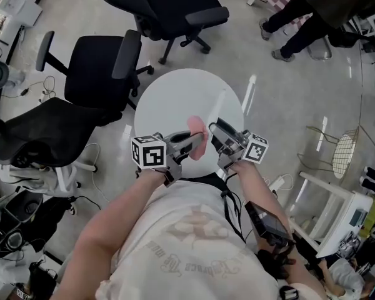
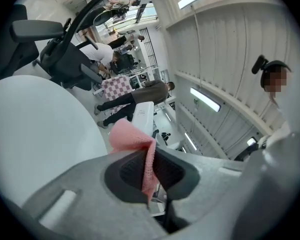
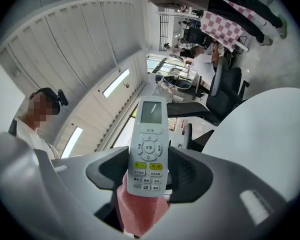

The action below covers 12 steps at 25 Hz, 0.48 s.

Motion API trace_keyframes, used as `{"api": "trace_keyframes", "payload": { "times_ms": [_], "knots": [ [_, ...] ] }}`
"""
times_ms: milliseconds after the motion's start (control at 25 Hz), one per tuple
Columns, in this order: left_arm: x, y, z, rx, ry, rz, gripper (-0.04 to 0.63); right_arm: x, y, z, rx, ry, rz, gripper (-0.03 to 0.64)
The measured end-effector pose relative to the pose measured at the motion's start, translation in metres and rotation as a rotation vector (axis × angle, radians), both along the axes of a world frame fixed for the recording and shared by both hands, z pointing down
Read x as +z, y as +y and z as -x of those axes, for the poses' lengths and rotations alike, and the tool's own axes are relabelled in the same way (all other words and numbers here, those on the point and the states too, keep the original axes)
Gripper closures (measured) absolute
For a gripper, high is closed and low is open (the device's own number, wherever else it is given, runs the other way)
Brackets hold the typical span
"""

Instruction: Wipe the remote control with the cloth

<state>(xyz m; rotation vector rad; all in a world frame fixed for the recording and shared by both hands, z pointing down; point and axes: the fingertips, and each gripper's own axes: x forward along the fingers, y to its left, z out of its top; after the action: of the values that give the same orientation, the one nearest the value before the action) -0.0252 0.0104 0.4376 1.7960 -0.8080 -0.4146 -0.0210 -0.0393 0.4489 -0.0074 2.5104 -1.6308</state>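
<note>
Above the round white table (image 1: 175, 102) I hold both grippers close together. My left gripper (image 1: 189, 144) is shut on a pink cloth (image 1: 197, 129); in the left gripper view the cloth (image 2: 135, 144) is pinched between the dark pads and sticks up in a fold, with the white remote (image 2: 143, 115) just behind it. My right gripper (image 1: 217, 134) is shut on the white remote control (image 3: 149, 149), screen end up and buttons facing the camera. The pink cloth (image 3: 140, 211) lies against the remote's lower end, behind it.
Black office chairs (image 1: 103, 64) stand left of and behind the table, another one (image 1: 169, 8) farther back. A person's legs (image 1: 300, 24) are at the top right. A wire stool (image 1: 340, 149) and a white rack (image 1: 337, 220) stand on the right.
</note>
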Motion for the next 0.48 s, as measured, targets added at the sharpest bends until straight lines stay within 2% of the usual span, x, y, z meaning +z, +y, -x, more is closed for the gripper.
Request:
{"api": "trace_keyframes", "payload": {
  "times_ms": [240,400,480],
  "knots": [
    [-0.011,-0.01,0.002,-0.009,0.014,-0.032,0.571,-0.008,0.005,-0.002,0.007,-0.08,0.021,0.362],
    [-0.011,-0.018,0.008,-0.043,0.029,-0.025,0.571,-0.024,0.009,-0.007,-0.012,-0.165,0.017,0.362],
    [-0.009,-0.022,0.011,-0.059,0.028,-0.017,0.571,-0.028,0.011,-0.006,-0.024,-0.174,0.007,0.362]
  ]
}}
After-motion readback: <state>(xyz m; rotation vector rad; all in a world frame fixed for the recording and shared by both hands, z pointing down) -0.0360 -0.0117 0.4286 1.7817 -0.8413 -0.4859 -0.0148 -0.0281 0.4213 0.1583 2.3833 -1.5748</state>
